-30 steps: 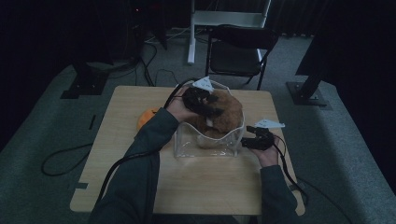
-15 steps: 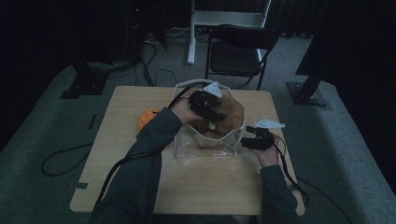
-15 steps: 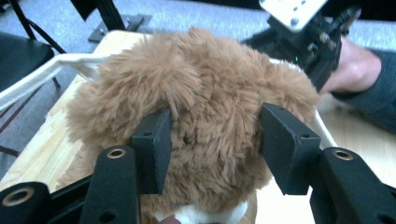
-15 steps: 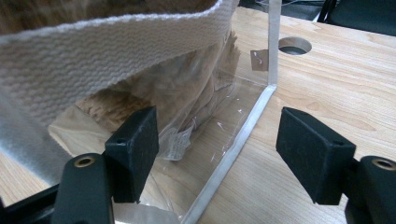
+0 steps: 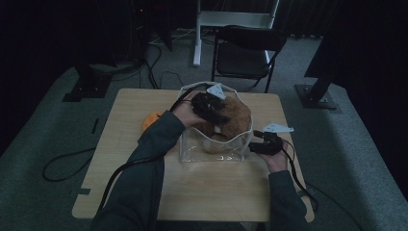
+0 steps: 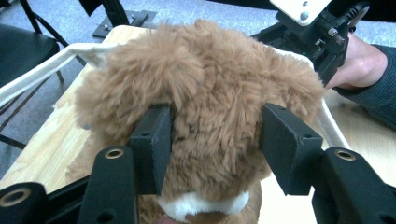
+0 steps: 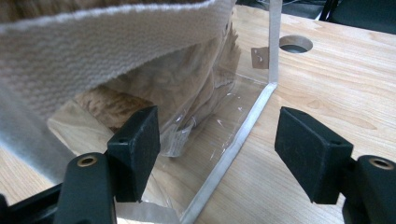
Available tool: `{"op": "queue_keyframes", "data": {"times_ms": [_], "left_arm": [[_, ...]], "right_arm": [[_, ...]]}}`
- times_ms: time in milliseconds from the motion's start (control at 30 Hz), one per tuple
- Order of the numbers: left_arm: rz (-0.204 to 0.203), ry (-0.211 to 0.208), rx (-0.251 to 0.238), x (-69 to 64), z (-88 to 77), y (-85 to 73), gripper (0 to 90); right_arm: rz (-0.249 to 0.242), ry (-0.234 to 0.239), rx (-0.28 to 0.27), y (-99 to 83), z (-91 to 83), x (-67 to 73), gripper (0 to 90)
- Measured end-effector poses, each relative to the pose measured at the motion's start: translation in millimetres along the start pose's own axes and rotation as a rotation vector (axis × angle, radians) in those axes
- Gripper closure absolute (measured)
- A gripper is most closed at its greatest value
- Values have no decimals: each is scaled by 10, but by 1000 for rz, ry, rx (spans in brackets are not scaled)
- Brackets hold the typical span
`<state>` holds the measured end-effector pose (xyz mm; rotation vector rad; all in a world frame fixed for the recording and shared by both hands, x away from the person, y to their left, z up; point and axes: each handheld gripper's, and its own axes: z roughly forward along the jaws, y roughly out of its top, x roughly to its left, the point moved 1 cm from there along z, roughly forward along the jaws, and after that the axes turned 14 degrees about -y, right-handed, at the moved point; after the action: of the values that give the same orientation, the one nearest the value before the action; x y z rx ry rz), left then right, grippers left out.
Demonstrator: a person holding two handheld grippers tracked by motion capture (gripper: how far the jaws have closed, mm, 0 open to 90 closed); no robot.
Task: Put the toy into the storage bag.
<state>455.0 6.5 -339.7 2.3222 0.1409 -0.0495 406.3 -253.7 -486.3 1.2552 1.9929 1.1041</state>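
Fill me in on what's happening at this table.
A person at a wooden table is packing a brown plush toy into a clear plastic bag with white webbing handles. The left gripper has its fingers pressed into the toy's fur on both sides, its jaws having just been closing. The right gripper stands open at the bag's near corner, its fingers either side of the seam. An orange thing lies beside the bag.

Dim room, dark at the far wall. Grey carpet floor (image 5: 43, 125). Light wooden worktop (image 5: 207, 192) in the middle, a round hole near one corner. Black folding chair (image 5: 245, 50) behind it, beside a white stand (image 5: 231, 21). Black cables (image 5: 62, 161) trail on the carpet. Dark equipment bases (image 5: 315, 96) left and right.
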Motion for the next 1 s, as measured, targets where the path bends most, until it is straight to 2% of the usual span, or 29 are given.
{"op": "queue_keyframes", "data": {"times_ms": [100,233,400,600,767,1000], "left_arm": [[-8,-7,-3,16,-28,-32,437],[-48,-26,-42,45,-98,-92,435],[-79,-18,-76,57,-187,-129,433],[-89,-18,-95,58,-270,-149,355],[-96,2,-118,58,-309,-160,301],[-91,7,-127,50,-357,-175,277]], "right_arm": [[0,0,2,-5,5,-3,303],[1,8,2,-5,5,-2,334],[2,14,3,-5,4,-1,355],[7,22,5,-10,6,-3,367],[5,21,6,-13,4,-1,367],[3,21,6,-19,3,1,367]]}}
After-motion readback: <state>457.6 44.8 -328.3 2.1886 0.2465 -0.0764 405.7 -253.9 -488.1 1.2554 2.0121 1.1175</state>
